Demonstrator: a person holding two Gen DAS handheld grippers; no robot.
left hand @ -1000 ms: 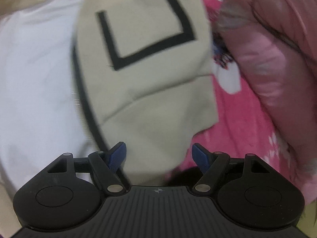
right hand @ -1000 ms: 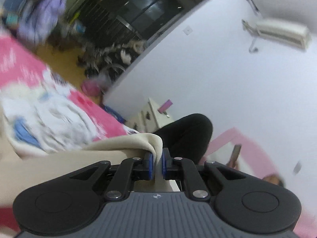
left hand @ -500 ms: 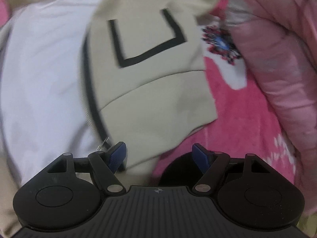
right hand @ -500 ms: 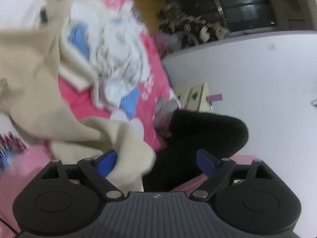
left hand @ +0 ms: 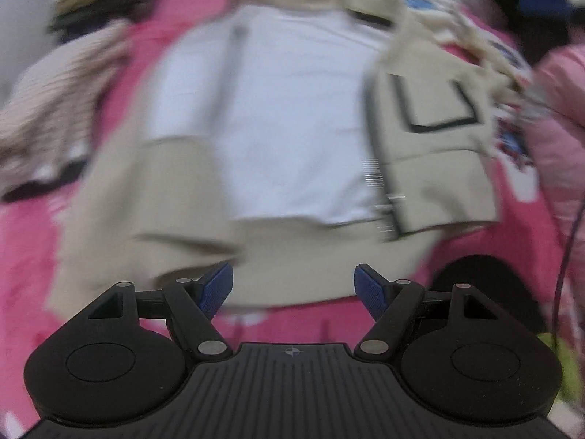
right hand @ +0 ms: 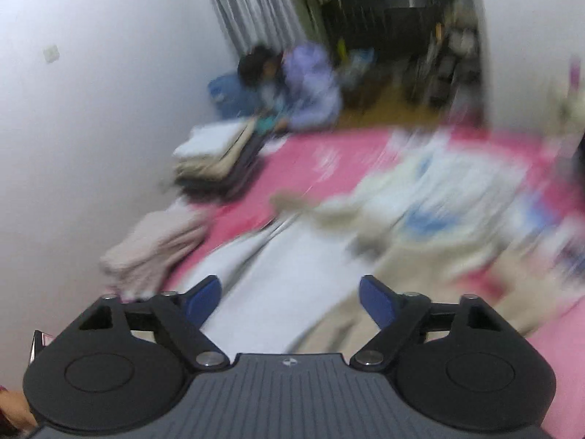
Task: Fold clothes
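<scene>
A beige jacket [left hand: 431, 168] with a white lining [left hand: 278, 117] lies spread on the pink bedsheet [left hand: 190, 11]. Its right front panel, with a black-outlined pocket [left hand: 435, 106], is folded inward. My left gripper [left hand: 292, 287] hovers above the jacket's near hem, open, nothing between its blue pads [left hand: 215, 287]. In the right wrist view the same jacket [right hand: 395, 278] and its white lining [right hand: 292, 285] lie blurred under my right gripper [right hand: 290, 300]. Its jaws stand wide and are closing a little, with no cloth between them.
A stack of folded clothes [right hand: 219, 157] and a beige folded garment [right hand: 157, 252] sit by the white wall. A person in a lilac top [right hand: 307, 87] sits on the floor beyond the bed. A pink quilt [left hand: 559, 139] lies at the right.
My right gripper let go of the beige cloth, opened wide and swung round to face the bed. My left gripper pulled back and up, so more of the jacket shows.
</scene>
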